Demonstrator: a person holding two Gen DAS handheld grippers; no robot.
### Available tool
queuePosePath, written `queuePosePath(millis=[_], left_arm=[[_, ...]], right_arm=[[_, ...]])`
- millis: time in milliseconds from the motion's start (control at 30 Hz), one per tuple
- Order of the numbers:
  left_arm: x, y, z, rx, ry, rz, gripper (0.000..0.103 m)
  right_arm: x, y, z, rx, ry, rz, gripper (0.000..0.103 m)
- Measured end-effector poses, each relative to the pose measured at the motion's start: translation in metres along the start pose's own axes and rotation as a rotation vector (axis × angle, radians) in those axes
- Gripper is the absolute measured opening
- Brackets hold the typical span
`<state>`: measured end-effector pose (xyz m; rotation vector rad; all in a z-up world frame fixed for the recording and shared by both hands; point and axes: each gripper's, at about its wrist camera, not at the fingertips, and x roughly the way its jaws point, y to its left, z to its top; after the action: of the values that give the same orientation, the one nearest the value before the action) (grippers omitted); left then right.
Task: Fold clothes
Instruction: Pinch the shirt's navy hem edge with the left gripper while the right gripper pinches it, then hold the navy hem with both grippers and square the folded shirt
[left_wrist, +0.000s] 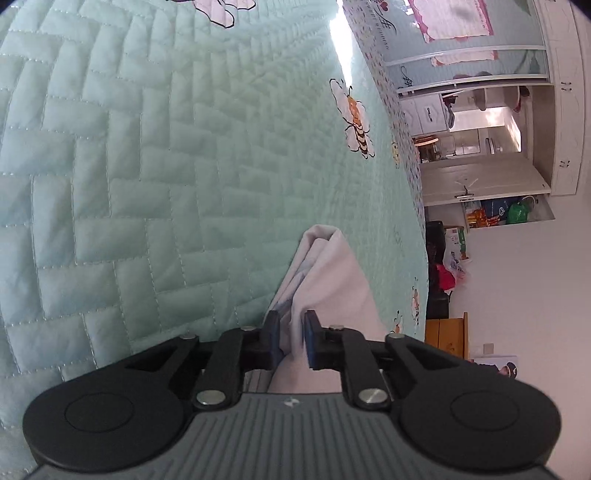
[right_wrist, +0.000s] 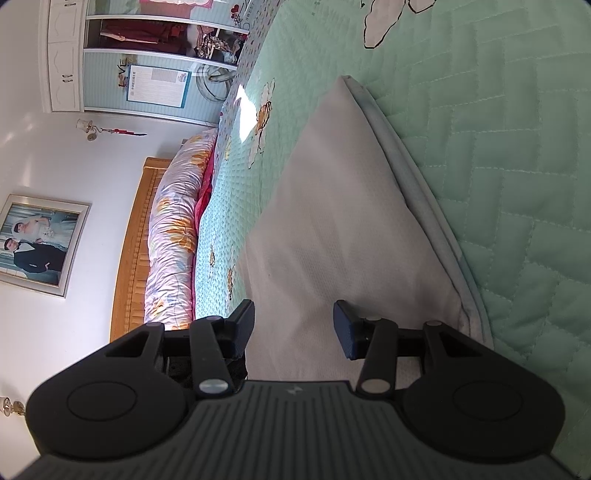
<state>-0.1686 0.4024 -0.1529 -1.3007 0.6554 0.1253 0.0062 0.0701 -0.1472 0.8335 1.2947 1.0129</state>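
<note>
Legible text, one item:

1. "LOVE" — decorative letters, dark with one green letter, on the pale blue wardrobe door (right_wrist: 110, 74), just beside the upper corner of the framed notice (right_wrist: 157, 86). The letters stand turned sideways in the right wrist view.

Not legible:

2. Framed notice on the same door: blocks of fine print, too small to read.
3. Cursive script on the patterned bed skirt (left_wrist: 380, 40), left wrist view: blurred, unreadable.
4. Small emblem on the grey housing of each gripper: a mark only, no letters.
5. Packages on the low shelf (left_wrist: 495, 214) by the door: printing indistinct.
</note>
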Motion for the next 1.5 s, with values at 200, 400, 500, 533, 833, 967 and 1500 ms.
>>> queuePosePath(millis=[200, 400, 500, 533, 833, 967, 1500], left_arm=[[-0.042, -0.027, -0.014, 0.073, -0.189, -0.026, 0.048], [0.008, -0.037, -0.026, 0.095, -0.046, -0.059, 0.051], [0.018, -0.025, -0.038, 0.101, -0.04, -0.032, 0.042], [0.015, -0.024, -0.04, 0.099, -0.045, -0.034, 0.042], [-0.018, -0.052, -0.062, 0.244, -0.053, 0.032, 0.061], [-0.013, -0.043, -0.074, 0.3, -0.04, 0.084, 0.06], [-0.016, -0.084, -0.121, 0.594, 0.011, 0.261, 0.071]], right_arm=[[-0.011, 0.001, -0.001, -0.011, -0.029, 0.026, 0.051], [-0.029, -0.005, 0.006, 0.05, -0.112, 0.099, 0.056], [-0.032, -0.019, 0.012, 0.09, -0.096, 0.015, 0.055], [-0.034, -0.024, 0.012, 0.098, -0.089, -0.02, 0.038], [-0.054, 0.002, 0.0, 0.002, -0.073, -0.013, 0.056], [-0.057, -0.015, -0.013, 0.033, -0.06, -0.094, 0.051], [-0.069, 0.016, -0.054, -0.09, -0.049, -0.152, 0.066]])
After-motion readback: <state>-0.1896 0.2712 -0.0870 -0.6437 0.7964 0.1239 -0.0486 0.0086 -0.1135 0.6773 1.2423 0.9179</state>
